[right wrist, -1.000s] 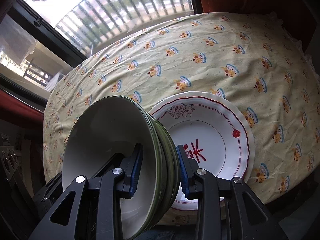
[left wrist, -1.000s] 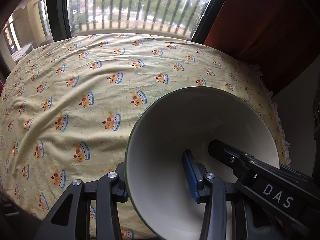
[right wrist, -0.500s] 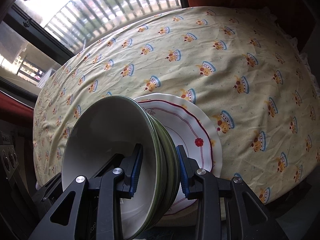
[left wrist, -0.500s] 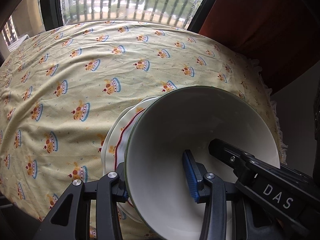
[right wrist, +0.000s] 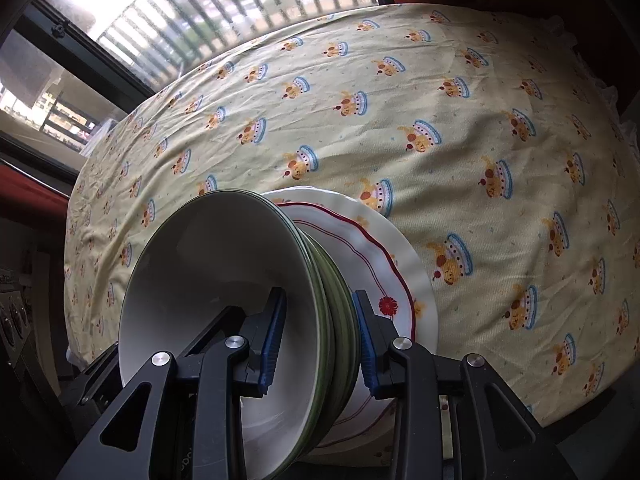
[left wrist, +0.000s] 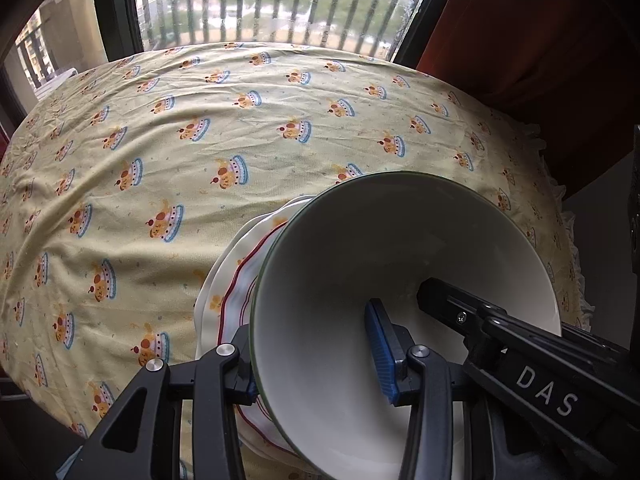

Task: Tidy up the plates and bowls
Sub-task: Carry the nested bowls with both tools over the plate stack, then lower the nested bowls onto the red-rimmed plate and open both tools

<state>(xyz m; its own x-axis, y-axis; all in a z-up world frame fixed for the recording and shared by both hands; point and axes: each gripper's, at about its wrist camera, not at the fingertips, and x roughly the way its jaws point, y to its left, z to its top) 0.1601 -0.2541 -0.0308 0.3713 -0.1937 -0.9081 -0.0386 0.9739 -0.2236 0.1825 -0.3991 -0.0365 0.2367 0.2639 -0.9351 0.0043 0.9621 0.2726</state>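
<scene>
Left wrist: the left gripper (left wrist: 316,354) clamps the bowls (left wrist: 400,264) by the rim, one finger inside, one outside, above the plate (left wrist: 228,280) on the bench (left wrist: 200,140).

Right wrist: the right gripper (right wrist: 318,344) grips the opposite rim of the bowls (right wrist: 224,272), fingers clenched across the stacked rims; the plate (right wrist: 384,264) lies just beyond.

My stacked bowls (right wrist: 224,280) hide most of the plate (right wrist: 384,248) beneath; whether they touch it I cannot tell. The frame's bottom edge cuts both.
</scene>
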